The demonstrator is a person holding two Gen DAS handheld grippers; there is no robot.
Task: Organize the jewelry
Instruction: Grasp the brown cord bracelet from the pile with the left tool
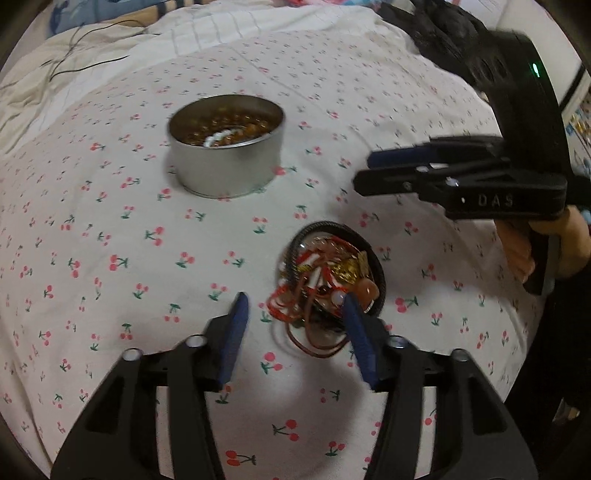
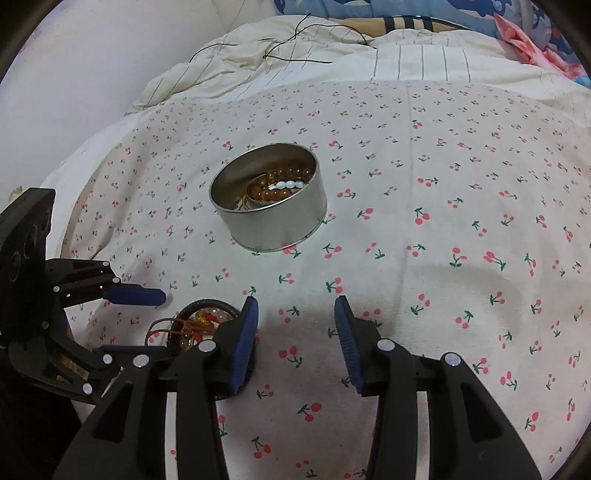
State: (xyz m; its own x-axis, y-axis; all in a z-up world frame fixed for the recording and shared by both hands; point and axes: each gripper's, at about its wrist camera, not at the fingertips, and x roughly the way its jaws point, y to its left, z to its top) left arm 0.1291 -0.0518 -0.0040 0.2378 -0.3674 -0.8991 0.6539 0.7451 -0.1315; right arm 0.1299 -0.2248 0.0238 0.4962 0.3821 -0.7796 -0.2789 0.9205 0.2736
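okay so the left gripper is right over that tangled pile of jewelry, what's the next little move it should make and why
Probably ease the left gripper slightly toward its right finger and down, then close. Its jaws stand open and empty, and the jewelry pile sits off-centre, against the right finger rather than midway. The round tin already holds a beaded bracelet, so the pile likely goes there next.

Surface: bed under a white sheet (image 2: 424, 258) printed with small red cherries
Behind: rumpled cream striped quilt (image 2: 258, 59), thin black cable (image 2: 295, 48) lying on it
Far edge: blue patterned pillow (image 2: 369, 9), pink cloth (image 2: 524, 40)
Left: plain white wall (image 2: 92, 66)
Light: dim, indoor
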